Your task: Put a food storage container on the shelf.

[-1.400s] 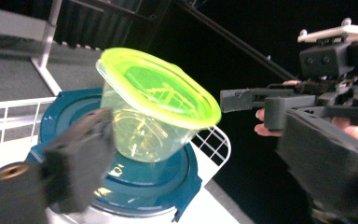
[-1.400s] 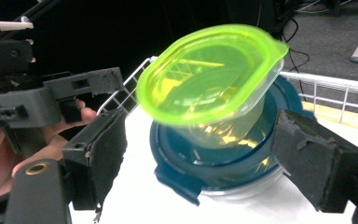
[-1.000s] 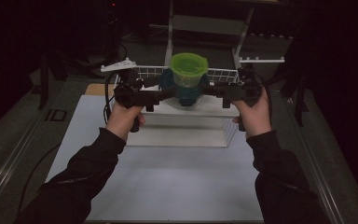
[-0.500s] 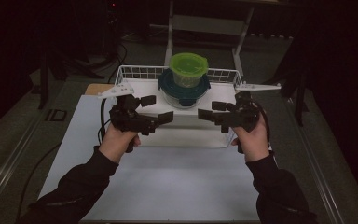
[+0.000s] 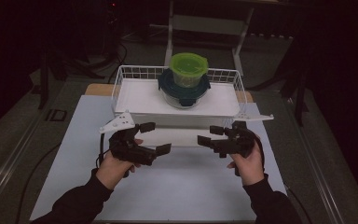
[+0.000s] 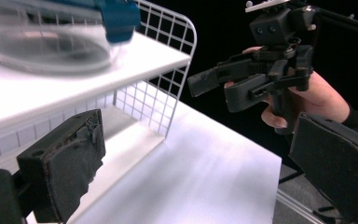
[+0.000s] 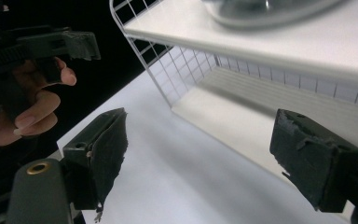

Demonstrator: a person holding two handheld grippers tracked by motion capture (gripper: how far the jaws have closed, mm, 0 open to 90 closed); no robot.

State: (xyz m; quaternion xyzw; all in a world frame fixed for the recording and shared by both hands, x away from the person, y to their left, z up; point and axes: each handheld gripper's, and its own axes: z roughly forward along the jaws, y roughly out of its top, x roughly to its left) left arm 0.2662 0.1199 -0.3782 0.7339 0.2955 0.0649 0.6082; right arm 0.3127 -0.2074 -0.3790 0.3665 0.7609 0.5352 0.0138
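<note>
A clear bowl with a dark teal lid [image 5: 184, 91] stands on the top board of a white wire shelf [image 5: 135, 100]. A green-lidded tub [image 5: 189, 67] is stacked on it. My left gripper [image 5: 156, 138] and right gripper [image 5: 209, 135] hover in front of the shelf, tips facing each other, both open and holding nothing. In the left gripper view my jaws [image 6: 200, 172] stand wide apart, with the bowl's blurred base [image 6: 46, 46] up left and the right gripper [image 6: 261, 74] across. In the right gripper view my jaws [image 7: 207, 158] frame the shelf's lower level [image 7: 242, 107].
A white mat [image 5: 191, 186] covers the table under both hands. The shelf's wire side wall [image 6: 168, 93] and lower board [image 6: 126, 140] lie close ahead. Dark floor, cables and a grey stand [image 5: 205, 23] surround the table.
Both grippers have let go of the bowl, drawn back toward the person and dropped in front of the shelf. The stacked containers stay on the top board.
</note>
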